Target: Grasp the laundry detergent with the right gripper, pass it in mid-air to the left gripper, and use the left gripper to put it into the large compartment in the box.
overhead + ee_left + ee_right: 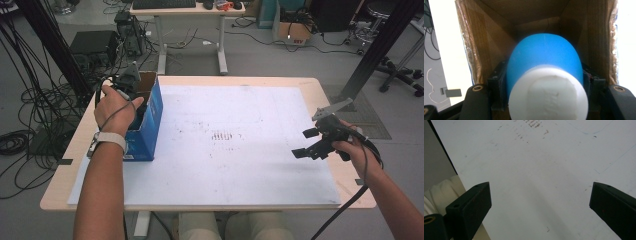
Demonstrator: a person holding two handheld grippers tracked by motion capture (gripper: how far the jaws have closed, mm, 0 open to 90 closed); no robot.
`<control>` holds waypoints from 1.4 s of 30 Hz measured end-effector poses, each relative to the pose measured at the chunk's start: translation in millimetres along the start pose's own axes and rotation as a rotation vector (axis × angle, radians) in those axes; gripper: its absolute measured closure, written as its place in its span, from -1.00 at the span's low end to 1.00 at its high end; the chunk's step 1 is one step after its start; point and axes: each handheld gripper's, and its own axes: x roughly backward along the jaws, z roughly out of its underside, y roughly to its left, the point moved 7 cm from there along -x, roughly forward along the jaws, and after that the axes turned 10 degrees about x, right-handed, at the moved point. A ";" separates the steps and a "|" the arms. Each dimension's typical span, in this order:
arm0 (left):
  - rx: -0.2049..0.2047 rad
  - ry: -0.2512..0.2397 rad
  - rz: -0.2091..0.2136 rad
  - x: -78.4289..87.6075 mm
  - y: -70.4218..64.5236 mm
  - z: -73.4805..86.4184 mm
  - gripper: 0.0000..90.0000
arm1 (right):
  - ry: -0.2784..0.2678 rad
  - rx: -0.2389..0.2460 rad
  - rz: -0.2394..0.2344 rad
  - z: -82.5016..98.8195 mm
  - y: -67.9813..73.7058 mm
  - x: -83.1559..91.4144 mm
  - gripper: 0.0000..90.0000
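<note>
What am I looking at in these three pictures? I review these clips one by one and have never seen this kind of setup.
There is no robot here. A person sits at a table covered by a white sheet and holds a two-jaw grasping tool in each hand.

The high view comes from a fixed camera above the person, looking down. The other two come from cameras riding on each tool, looking along its black jaws.

On the table's left side stands an open blue cardboard box. The left tool reaches into it; its own view shows the brown inside of the box and the jaws closed on a blue bottle with a white cap.

The right tool hangs above the sheet at the right, jaws wide apart, holding nothing.
</note>
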 end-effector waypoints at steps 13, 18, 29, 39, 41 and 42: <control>0.001 -0.007 0.001 -0.4 0.5 0.0 -0.17 | -0.002 -0.001 -0.002 0.0 0.7 0.0 -0.91; 0.001 -0.005 0.002 -0.2 0.6 0.2 -0.18 | -0.002 -0.004 -0.002 0.0 0.9 -0.1 -0.91; 0.000 -0.004 0.003 -0.1 1.0 0.7 -0.17 | 0.001 -0.006 -0.004 0.0 1.5 -1.1 -0.91; 0.001 -0.006 0.004 -0.1 1.2 0.7 -0.18 | 0.005 -0.011 -0.006 0.8 2.1 -1.6 -0.91; 0.001 -0.007 0.004 -0.2 1.2 0.6 -0.18 | 0.000 -0.002 -0.006 0.3 1.7 -1.8 -0.91; 0.001 -0.007 0.005 -0.1 1.1 0.6 -0.17 | -0.001 -0.001 -0.007 0.3 1.6 -2.0 -0.91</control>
